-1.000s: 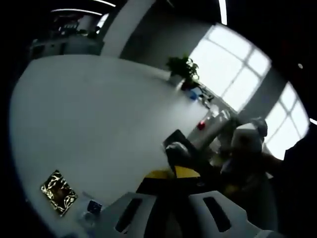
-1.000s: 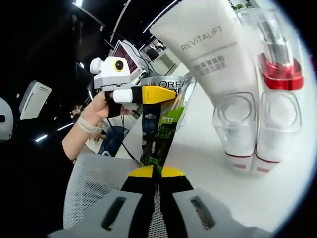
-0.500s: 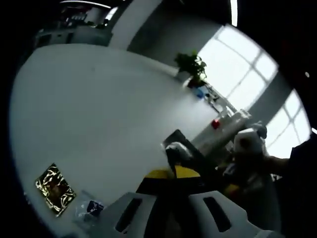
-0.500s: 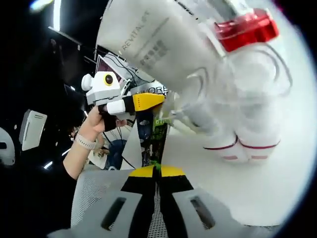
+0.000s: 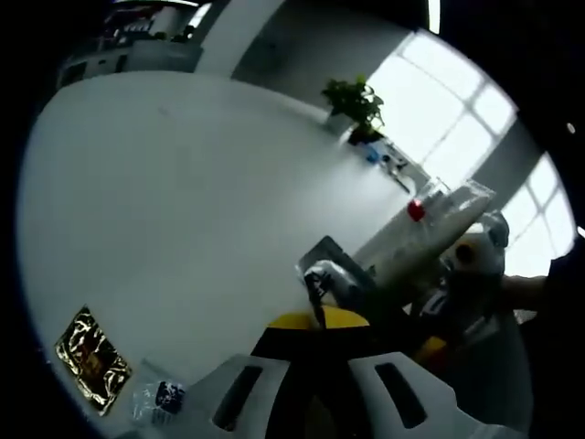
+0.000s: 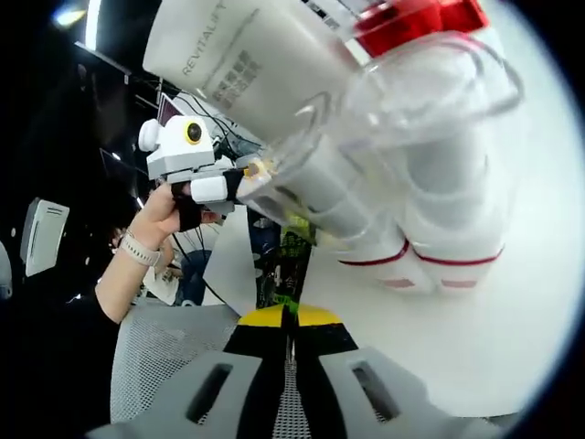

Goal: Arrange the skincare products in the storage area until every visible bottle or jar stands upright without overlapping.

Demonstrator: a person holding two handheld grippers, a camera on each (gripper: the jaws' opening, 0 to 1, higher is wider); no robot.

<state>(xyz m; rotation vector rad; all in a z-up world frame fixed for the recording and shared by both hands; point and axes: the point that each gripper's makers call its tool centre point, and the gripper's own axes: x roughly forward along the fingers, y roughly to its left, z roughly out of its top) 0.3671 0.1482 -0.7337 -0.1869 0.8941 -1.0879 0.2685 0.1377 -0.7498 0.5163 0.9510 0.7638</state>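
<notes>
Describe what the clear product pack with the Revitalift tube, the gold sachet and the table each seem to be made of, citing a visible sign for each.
Product pack: seemingly thin clear glossy plastic, since the Revitalift tube shows through it. The tube looks like matte white plastic. Gold sachet: probably metallic foil, given its crinkled glints. Table: smooth white surface with a soft sheen; its material can't be told.
</notes>
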